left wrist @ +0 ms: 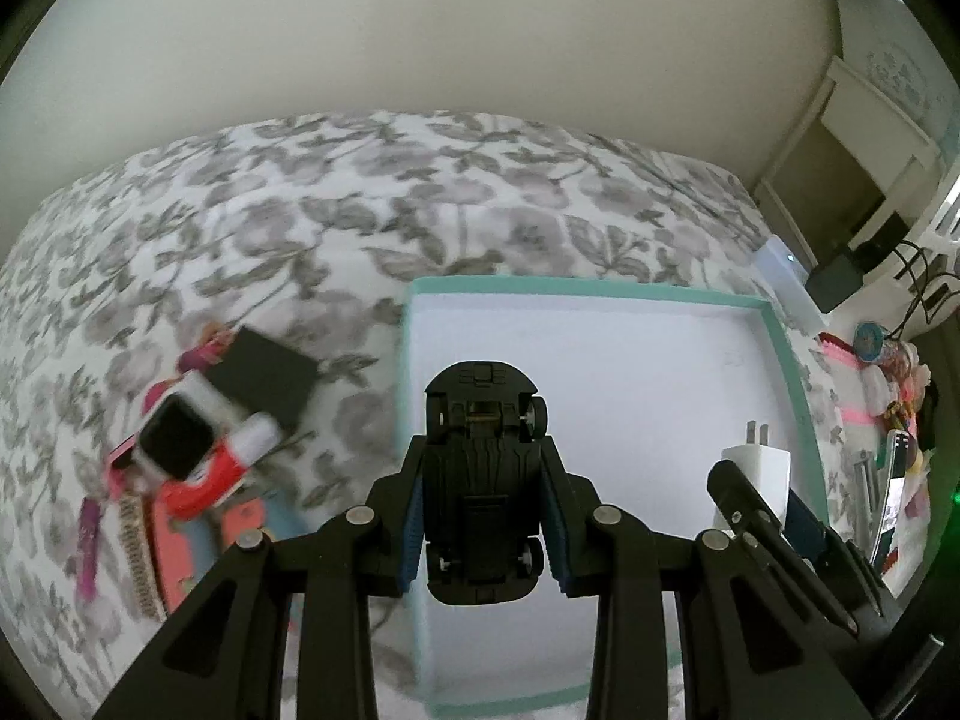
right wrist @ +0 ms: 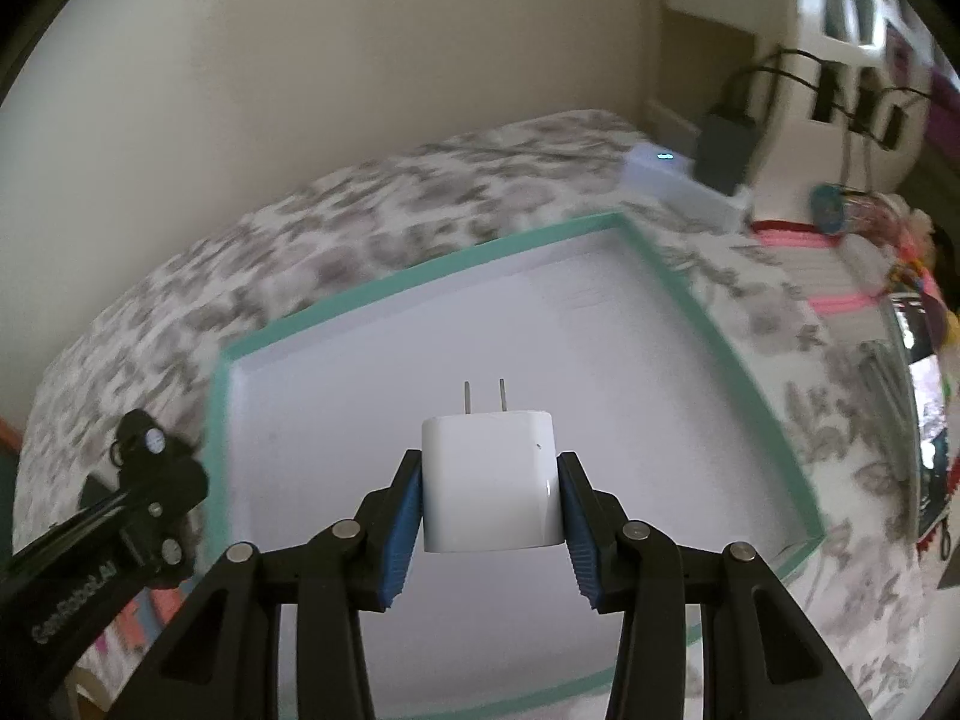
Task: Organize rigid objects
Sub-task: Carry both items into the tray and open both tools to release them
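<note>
My left gripper is shut on a black toy car, underside facing the camera, held over the left part of a shallow white box with a teal rim. My right gripper is shut on a white wall charger, prongs pointing away, above the same teal-rimmed box. In the left wrist view the charger and the right gripper's fingers show at the right. In the right wrist view the left gripper's body sits at the left edge of the box.
The box lies on a bed with a grey floral cover. Left of the box lies a pile: a black square item, a smartwatch on a red and white stand, pink items. At the right are a white power strip, cables and colourful trinkets.
</note>
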Tool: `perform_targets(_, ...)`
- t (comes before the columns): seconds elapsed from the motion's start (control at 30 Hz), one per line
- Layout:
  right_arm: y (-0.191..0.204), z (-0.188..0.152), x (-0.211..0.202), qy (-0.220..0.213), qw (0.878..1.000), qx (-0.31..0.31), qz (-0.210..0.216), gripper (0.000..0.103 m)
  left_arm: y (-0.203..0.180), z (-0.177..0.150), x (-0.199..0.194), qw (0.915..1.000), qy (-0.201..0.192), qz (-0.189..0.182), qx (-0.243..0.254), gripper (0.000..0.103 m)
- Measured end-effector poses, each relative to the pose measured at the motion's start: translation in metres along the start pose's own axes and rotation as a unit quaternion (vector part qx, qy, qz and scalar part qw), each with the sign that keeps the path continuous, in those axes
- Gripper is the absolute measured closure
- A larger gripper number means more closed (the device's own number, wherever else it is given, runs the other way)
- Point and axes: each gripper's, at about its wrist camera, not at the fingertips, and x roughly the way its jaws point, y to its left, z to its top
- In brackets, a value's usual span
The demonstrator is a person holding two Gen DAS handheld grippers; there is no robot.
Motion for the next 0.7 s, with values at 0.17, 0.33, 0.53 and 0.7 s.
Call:
perform_targets(0.17,-0.019,0.008,0.010,-0.015,0.999,0.024,-0.022,0.057,-0.019,0.009,0.015,0.9998,0.000,0.000,0.020,0.068)
perform_targets(0.33,-0.029,0.014,0.014,-0.033,0.998,0.030,-0.039,0.057,-0.032,0.016,0.026,0.9995,-0.006,0.000,0.033,0.068)
perform_targets(0.53,-0.036,0.017,0.026,-0.031,0.998,0.031,-0.048,0.057,-0.042,0.019,0.035,0.9990,-0.013,-0.001,0.044,0.068)
perform_targets(0.7,-0.037,0.016,0.030,-0.029,0.998,0.027,-0.051,0.057,-0.044,0.019,0.035,0.9986,-0.017,0.007,0.049,0.067)
